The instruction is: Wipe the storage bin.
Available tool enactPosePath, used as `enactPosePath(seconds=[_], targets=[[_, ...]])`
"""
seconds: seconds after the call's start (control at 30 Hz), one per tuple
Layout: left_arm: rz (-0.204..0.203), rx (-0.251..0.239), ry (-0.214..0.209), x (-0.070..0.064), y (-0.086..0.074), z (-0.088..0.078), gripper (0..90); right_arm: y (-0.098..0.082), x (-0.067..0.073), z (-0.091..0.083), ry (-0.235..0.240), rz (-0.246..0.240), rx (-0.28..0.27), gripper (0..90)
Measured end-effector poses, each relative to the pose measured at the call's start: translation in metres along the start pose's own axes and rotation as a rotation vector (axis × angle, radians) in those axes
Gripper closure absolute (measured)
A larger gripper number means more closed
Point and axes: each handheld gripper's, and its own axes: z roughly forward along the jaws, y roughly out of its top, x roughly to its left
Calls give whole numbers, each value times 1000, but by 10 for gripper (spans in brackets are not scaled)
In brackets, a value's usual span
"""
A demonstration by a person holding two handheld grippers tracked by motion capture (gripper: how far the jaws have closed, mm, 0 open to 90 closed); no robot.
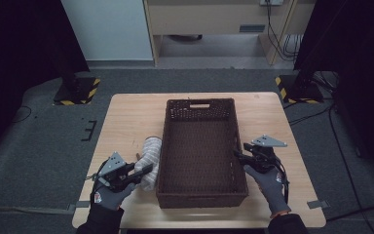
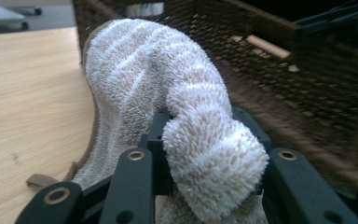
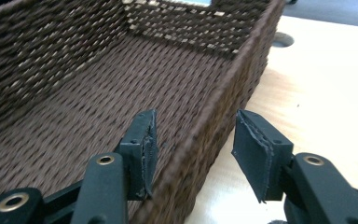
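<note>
A white, fluffy rolled towel (image 1: 151, 150) lies on the wooden table (image 1: 126, 117) against the left wall of a dark brown wicker basket (image 1: 200, 108). My left gripper (image 1: 145, 170) is shut on the towel's near end; in the left gripper view the towel (image 2: 168, 88) bulges up between the black jaws of this gripper (image 2: 206, 125), with the basket (image 2: 289, 70) right behind. My right gripper (image 1: 238, 152) is at the basket's right wall. In the right gripper view my right gripper (image 3: 193, 136) stands open, its jaws straddling the basket's rim (image 3: 228, 88) without pressing on it.
The basket is empty inside, with a handle slot in its far wall. Bare tabletop (image 1: 268, 117) lies to the right of the basket and at the far left. Black stands with striped bases (image 1: 78, 90) flank the table on the grey floor.
</note>
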Motion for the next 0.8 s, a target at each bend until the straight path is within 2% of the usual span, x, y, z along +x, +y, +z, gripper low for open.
enactPosePath(seconds=[0.13,0.17,0.2,0.23,0.3,0.4,0.5,0.6,0.73,0.8], targets=[[6,-5,-8,-5,0,2,637,-3,5,-3,24,-19,18,569],[0,-11,-13,-4,1,3,638,-3,8,0,19,-26,39,583],[-2,-16,-17,-3,2,4,640,-5,11,3,-8,-55,67,588],[0,-17,-18,-2,3,6,642,-6,14,6,-28,-68,64,604],[-3,-21,-23,0,7,11,643,-3,14,7,-40,-57,68,628],[3,-20,-7,5,10,20,643,-2,11,11,-63,-7,50,653],[10,-9,-2,9,6,24,644,0,10,14,-91,4,40,664],[24,36,8,9,-4,24,645,0,9,14,-93,7,36,665],[37,163,16,6,-24,33,644,0,10,14,-96,2,42,666],[38,183,17,6,-27,36,643,0,10,13,-98,0,44,666]])
